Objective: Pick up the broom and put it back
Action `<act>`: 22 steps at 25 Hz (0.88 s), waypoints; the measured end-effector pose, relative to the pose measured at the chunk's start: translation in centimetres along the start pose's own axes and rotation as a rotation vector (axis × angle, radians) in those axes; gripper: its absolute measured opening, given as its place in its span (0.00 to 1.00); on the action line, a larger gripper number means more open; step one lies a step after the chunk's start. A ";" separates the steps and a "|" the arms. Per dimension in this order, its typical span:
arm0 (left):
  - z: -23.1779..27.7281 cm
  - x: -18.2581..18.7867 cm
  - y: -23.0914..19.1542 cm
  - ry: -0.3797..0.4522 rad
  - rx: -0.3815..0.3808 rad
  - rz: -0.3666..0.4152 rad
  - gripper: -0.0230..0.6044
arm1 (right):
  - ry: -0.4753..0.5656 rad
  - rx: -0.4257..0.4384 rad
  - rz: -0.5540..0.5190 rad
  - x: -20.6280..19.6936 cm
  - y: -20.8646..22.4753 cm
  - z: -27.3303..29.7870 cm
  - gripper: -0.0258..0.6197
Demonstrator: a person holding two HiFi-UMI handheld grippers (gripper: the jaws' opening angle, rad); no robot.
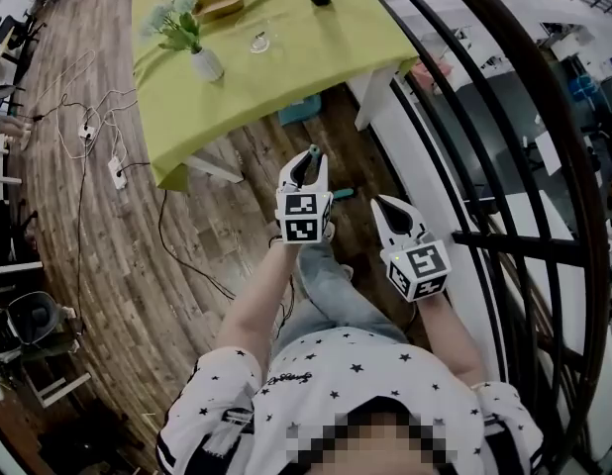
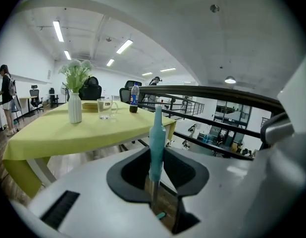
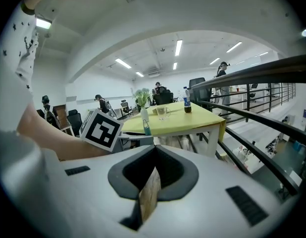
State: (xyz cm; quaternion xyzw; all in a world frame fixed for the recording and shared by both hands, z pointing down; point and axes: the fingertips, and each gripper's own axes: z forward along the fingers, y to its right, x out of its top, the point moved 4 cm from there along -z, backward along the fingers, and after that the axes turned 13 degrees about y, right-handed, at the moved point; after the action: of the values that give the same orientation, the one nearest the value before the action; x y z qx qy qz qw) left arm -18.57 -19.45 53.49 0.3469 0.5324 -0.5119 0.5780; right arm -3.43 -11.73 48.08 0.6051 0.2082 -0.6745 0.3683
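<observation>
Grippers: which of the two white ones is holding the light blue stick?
The white left gripper: its jaws clamp the light blue broom handle upright between them. The white right gripper has nothing between its jaws.

The head view is taken from above the person and faces steeply down on the left gripper (image 1: 311, 158), the right gripper (image 1: 387, 206) and, beyond their jaws, the table (image 1: 286, 67). The left gripper view is set just behind that gripper's jaws and is aimed nearly level along them, with the broom handle (image 2: 156, 138) between them very near the lens. The right gripper view is set likewise behind its own jaws. The table, vase (image 2: 75, 108), bottle (image 3: 187, 103) and railing (image 2: 217, 92) beyond the jaws are shared by all three views.
</observation>
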 end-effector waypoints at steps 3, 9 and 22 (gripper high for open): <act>1.5 -0.7 -0.4 -0.012 -0.005 -0.004 0.18 | -0.007 -0.001 0.003 -0.3 0.5 1.4 0.03; 4.2 -2.0 -1.6 -0.051 -0.003 -0.014 0.18 | 0.004 -0.026 0.012 0.0 1.6 3.8 0.03; 10.1 -4.0 -3.2 -0.090 -0.052 0.015 0.18 | -0.002 -0.068 0.039 -0.7 3.8 8.7 0.03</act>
State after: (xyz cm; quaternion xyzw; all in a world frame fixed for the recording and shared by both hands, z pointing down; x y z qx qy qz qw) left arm -18.62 -28.83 59.80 0.3124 0.5164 -0.5085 0.6142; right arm -6.35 -20.31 50.97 0.5955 0.2189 -0.6603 0.4019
